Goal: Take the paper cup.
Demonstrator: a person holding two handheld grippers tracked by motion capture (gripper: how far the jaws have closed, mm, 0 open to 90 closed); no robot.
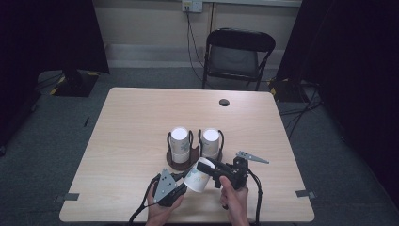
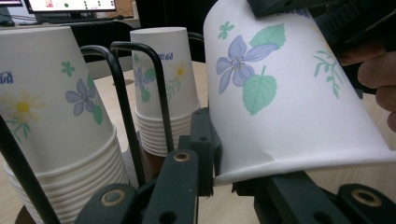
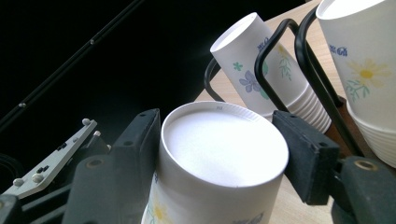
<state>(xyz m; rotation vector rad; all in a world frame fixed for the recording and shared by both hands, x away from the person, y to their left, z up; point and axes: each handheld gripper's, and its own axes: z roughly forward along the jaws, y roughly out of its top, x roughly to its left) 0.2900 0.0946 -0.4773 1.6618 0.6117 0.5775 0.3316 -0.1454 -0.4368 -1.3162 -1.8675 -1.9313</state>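
Loose paper cup (image 1: 197,175) lifted clear of table, just in front of cup rack (image 1: 179,162). Right gripper (image 1: 210,165) clamps cup base end; left gripper (image 1: 184,186) pinches rim. Two stacks remain racked. Judgement: cup separated, placement outstanding.

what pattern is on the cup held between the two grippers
White paper cup printed with a purple flower, green leaves and small sprigs; the left gripper view shows it best.

High view overlooks table (image 1: 141,122); gripper views closely share cup stacks (image 2: 159,84).
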